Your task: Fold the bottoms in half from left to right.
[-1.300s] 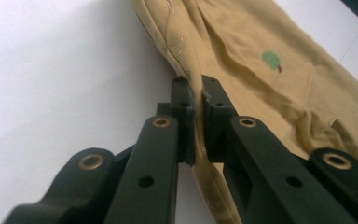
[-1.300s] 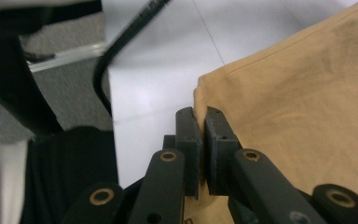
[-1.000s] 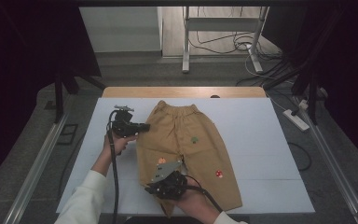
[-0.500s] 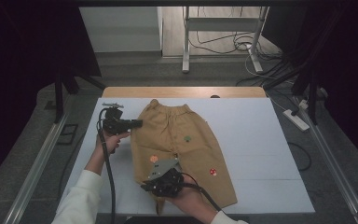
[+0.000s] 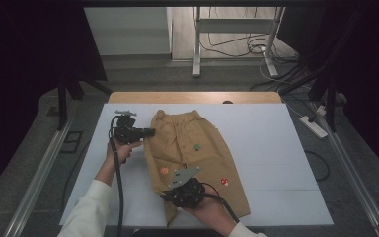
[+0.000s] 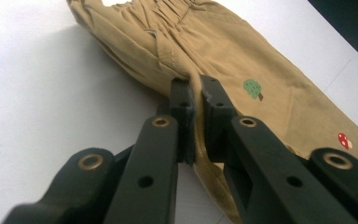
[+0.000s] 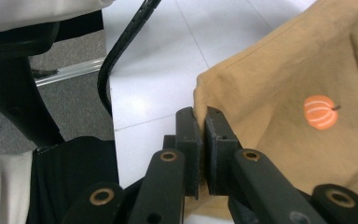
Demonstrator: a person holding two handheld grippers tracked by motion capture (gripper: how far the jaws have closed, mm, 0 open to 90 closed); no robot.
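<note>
Tan cotton trousers point(image 5: 192, 158) carry small embroidered motifs: a green tree point(image 6: 253, 87), an orange pumpkin point(image 7: 320, 112) and a red white-dotted mushroom point(image 6: 344, 139). They lie on a white tabletop sheet point(image 5: 276, 163) (faint grid lines cross it). Both black two-jaw grippers have brass-coloured rivets.

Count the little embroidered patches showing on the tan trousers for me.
4. A green tree mid-garment, an orange pumpkin near the left edge, a red mushroom toward the right hem, and a faint one by the left waistband pocket. Folds may hide more.
</note>
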